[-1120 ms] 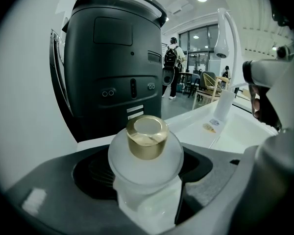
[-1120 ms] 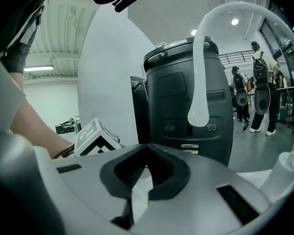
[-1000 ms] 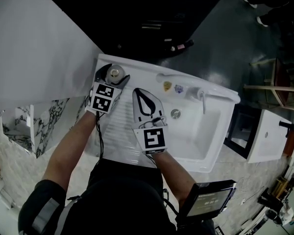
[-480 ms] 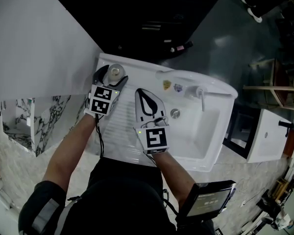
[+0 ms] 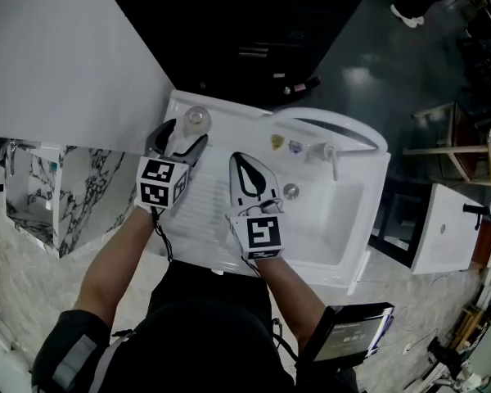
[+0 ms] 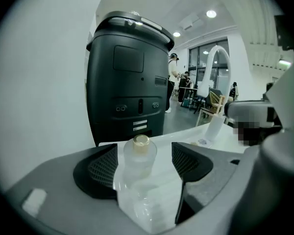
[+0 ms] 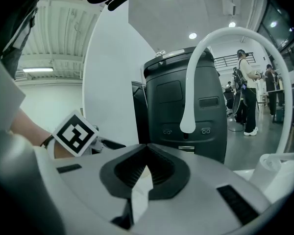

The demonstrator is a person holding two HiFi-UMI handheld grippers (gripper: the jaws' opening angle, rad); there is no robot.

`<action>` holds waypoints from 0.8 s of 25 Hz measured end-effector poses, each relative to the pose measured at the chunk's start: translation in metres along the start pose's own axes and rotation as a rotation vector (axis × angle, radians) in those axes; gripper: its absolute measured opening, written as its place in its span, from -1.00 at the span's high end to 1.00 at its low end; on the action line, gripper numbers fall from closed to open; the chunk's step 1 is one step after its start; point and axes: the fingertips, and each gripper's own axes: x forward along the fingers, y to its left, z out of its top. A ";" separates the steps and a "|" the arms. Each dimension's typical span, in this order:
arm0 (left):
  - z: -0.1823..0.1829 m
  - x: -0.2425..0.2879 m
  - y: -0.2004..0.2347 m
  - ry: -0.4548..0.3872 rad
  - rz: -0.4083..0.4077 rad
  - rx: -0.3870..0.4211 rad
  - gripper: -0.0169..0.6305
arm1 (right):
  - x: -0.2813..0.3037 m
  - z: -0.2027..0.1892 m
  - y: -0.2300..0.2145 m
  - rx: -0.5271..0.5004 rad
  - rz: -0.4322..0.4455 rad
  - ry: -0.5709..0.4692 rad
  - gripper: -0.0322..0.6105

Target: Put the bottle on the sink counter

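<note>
A small clear bottle (image 5: 195,119) with a pale gold cap stands upright on the far left corner of the white sink counter (image 5: 229,117). My left gripper (image 5: 184,133) is open, its dark jaws spread either side of the bottle, just short of it. In the left gripper view the bottle (image 6: 139,153) sits between the wide-apart pads (image 6: 95,173) with a gap on each side. My right gripper (image 5: 247,160) is shut and empty over the ribbed drainer, its tips meeting (image 7: 147,148).
A white arched faucet (image 5: 327,129) and a small white dispenser (image 5: 317,151) stand behind the basin with its drain (image 5: 290,191). A tall black machine (image 6: 127,77) rises behind the counter. A white wall panel (image 5: 65,64) flanks the left side.
My left gripper has drawn back a little toward the person, leaving the bottle standing on the counter corner. The right gripper has barely moved.
</note>
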 end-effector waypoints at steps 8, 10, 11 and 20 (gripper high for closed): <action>0.026 -0.068 -0.034 -0.129 -0.057 -0.115 0.13 | -0.024 0.004 0.011 -0.005 0.010 0.006 0.91; 0.028 -0.084 -0.049 -0.159 -0.082 -0.147 0.34 | -0.029 0.007 0.015 -0.007 0.015 0.004 0.91; 0.029 -0.092 -0.055 -0.173 -0.087 -0.152 0.43 | -0.032 0.008 0.016 -0.007 0.017 0.002 0.91; 0.042 -0.146 -0.063 -0.254 -0.024 -0.163 0.85 | -0.058 0.027 0.013 -0.023 0.013 -0.030 0.91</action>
